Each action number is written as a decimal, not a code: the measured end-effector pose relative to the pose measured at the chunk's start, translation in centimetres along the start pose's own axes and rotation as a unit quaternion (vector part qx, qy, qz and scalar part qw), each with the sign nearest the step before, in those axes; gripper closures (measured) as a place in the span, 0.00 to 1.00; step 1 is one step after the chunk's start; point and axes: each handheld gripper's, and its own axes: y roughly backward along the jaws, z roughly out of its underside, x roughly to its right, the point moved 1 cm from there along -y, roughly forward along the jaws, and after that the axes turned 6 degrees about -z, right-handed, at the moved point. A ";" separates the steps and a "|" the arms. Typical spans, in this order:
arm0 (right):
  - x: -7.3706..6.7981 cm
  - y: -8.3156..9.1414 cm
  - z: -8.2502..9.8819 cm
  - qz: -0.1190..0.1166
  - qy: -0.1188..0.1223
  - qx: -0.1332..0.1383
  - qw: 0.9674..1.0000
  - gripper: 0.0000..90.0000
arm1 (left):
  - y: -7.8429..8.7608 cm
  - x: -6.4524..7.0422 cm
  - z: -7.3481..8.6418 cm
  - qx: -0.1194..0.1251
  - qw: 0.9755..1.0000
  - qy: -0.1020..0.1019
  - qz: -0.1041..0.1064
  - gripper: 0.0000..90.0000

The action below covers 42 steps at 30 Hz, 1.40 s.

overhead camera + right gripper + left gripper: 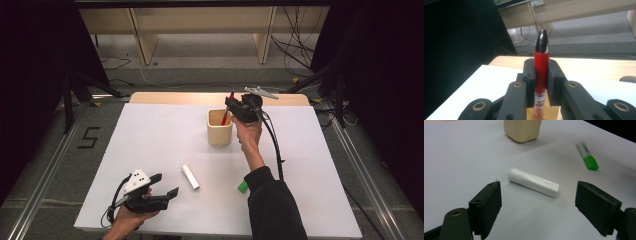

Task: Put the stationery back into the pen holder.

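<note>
My right gripper [231, 106] is shut on a red pen [227, 111] and holds it upright over the beige cup [219, 131] at the back of the table. In the right gripper view the red pen [541, 65] stands between the pads, its black tip pointing up and its clear lower end going down into the cup. My left gripper [166, 185] rests open near the front left edge. A white tube [533, 182] lies on the table just ahead of its spread jaws, touching neither. That white tube [190, 176] lies in mid-table.
A green-capped marker [587, 155] lies on the white table sheet [150, 145], right of the tube; the person's right sleeve hides most of the marker [242, 186] from above. The beige cup [522, 130] stands beyond the tube. Cables and wooden furniture legs lie behind the table.
</note>
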 end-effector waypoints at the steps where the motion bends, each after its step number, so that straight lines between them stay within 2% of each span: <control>1: 0.1 0.0 0.1 0.001 0.000 -0.001 1.000 0.89 | 0.0 0.0 0.0 0.001 1.000 0.002 0.000 0.23; 10: 0.5 -0.2 0.8 0.001 -0.008 -0.015 1.000 0.87 | 0.1 -0.3 0.0 0.009 1.000 0.008 -0.005 0.23; 13: 0.5 -0.1 0.8 0.006 -0.008 -0.018 1.000 0.77 | 0.2 -0.4 0.0 0.009 1.000 0.009 -0.005 0.23; 15: 0.6 0.1 0.6 0.007 -0.017 -0.016 1.000 0.63 | 0.1 -0.4 0.0 0.008 1.000 0.008 -0.006 0.23; 19: 0.6 0.9 0.2 0.012 -0.029 -0.011 0.999 0.47 | 0.2 -0.4 -0.1 0.011 1.000 0.010 -0.007 0.23; 22: 0.5 1.7 -0.2 0.013 -0.028 -0.009 0.999 0.40 | 0.2 -0.5 -0.1 0.012 1.000 0.014 -0.010 0.23; 26: -0.3 2.9 0.0 0.008 0.002 -0.015 1.000 0.37 | 0.2 -0.6 -0.1 0.015 1.000 0.017 -0.010 0.23; 30: -1.3 4.1 0.6 -0.010 0.030 -0.032 0.999 0.33 | 0.2 -0.6 -0.1 0.016 1.000 0.020 -0.013 0.23; 37: -2.6 6.1 2.2 -0.014 0.060 -0.066 0.996 0.28 | 0.1 -0.6 0.0 0.012 1.000 0.019 -0.013 0.23; 42: -4.1 7.2 3.7 -0.037 0.086 -0.074 0.993 0.28 | 0.1 -0.7 0.0 0.011 1.000 0.018 -0.014 0.23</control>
